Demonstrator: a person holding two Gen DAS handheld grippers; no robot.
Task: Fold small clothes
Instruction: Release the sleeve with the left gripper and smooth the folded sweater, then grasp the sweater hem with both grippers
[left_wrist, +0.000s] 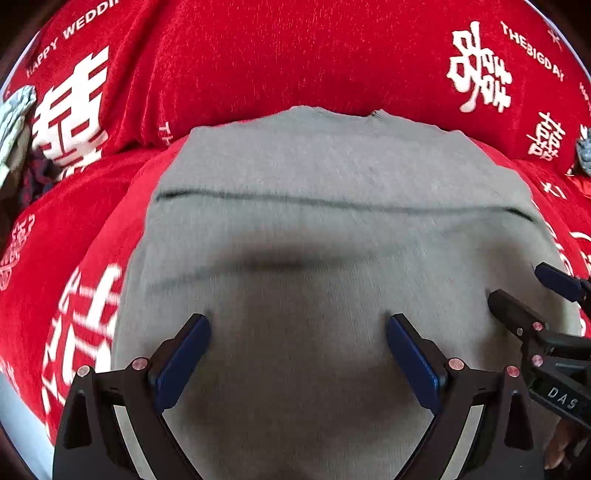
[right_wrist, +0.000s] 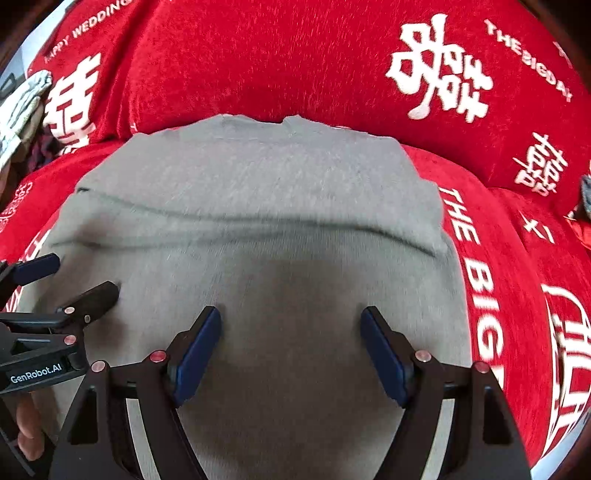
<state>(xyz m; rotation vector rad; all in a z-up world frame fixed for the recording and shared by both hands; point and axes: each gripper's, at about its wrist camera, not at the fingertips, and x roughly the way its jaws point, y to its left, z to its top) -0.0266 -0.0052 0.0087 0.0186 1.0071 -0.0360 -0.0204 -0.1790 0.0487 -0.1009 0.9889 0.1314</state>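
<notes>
A grey knit garment (left_wrist: 332, 173) lies spread flat on a red cover, with a fold line running across its middle; it also fills the right wrist view (right_wrist: 258, 177). My left gripper (left_wrist: 299, 325) is open and empty just above the near part of the garment. My right gripper (right_wrist: 291, 317) is open and empty above the same garment, further right. Each gripper shows in the other's view: the right one at the right edge (left_wrist: 524, 291), the left one at the left edge (right_wrist: 74, 280), both with jaws apart over the cloth.
The red cover (left_wrist: 295, 55) with white characters and lettering rises into a cushion behind the garment. A heap of other clothes (left_wrist: 14, 122) lies at the far left, also seen in the right wrist view (right_wrist: 22, 107). A small grey-blue item (left_wrist: 583, 151) sits at the right edge.
</notes>
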